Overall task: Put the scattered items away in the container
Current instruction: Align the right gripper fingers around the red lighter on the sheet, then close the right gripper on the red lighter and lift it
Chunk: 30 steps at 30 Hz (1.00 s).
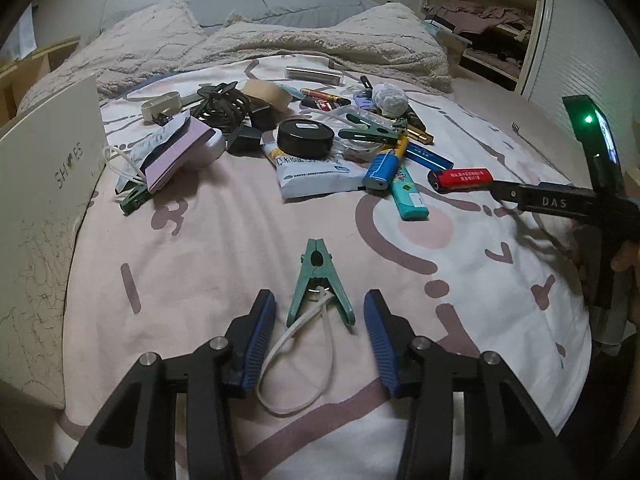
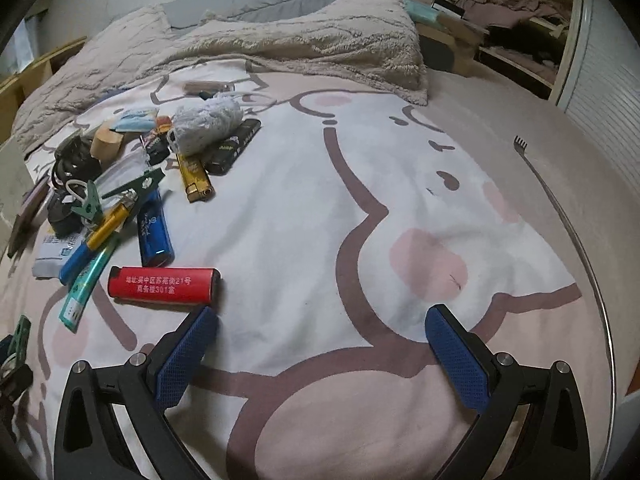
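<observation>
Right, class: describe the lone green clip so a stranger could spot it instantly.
On the pink and white bedsheet, look nearer than the heap of clutter, just ahead of the open left gripper. The green clip lies there by itself, and a white cord loops from its handles.

On the bedsheet point(image 1: 224, 240), 1 clip point(image 1: 318, 284) lies alone between the left gripper's point(image 1: 320, 312) spread fingers, the box point(image 1: 44, 184) stands at left, and the lighter point(image 2: 164, 285) lies just beyond the right gripper's point(image 2: 322, 322) left finger.
</observation>
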Available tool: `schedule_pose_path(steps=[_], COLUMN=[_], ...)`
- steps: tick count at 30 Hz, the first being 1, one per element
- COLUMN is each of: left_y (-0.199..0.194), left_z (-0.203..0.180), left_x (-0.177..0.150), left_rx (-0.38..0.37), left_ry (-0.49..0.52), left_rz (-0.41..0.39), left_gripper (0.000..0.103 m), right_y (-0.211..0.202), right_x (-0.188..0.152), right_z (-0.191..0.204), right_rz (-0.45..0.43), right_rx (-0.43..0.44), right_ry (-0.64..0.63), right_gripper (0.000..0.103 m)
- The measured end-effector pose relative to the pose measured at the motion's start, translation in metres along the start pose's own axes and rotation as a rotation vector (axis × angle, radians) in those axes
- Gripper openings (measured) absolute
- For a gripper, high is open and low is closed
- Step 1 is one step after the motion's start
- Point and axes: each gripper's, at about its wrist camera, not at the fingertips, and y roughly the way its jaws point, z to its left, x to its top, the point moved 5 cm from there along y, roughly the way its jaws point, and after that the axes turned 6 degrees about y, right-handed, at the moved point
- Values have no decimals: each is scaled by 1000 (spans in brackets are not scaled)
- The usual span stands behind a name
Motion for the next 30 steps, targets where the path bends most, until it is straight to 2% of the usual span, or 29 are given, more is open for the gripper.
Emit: schedule_pose_path(steps=[6, 10, 18, 25, 30], left_y=[-2, -3, -1, 0, -1], left_z=[-3, -2, -3, -3, -2], left_x=[-3, -4, -6, -8, -9], left_rx=[17, 17, 21, 29, 29], left_ry=[4, -2, -9, -15, -16], left_rz=[-28, -37, -38, -51, -59], left_gripper=[41, 40, 41, 41, 40], right_y=[-23, -27, -9, 10, 15], right_x=[-1, 3, -3, -4, -7], right_z=[26, 45, 73, 83, 75], right_rz=[-23, -33, 17, 46, 53], right_rx=[128, 198, 193, 120, 154], right_ry=[-82, -87, -101, -116, -71], right_gripper=[103, 103, 103, 103, 103])
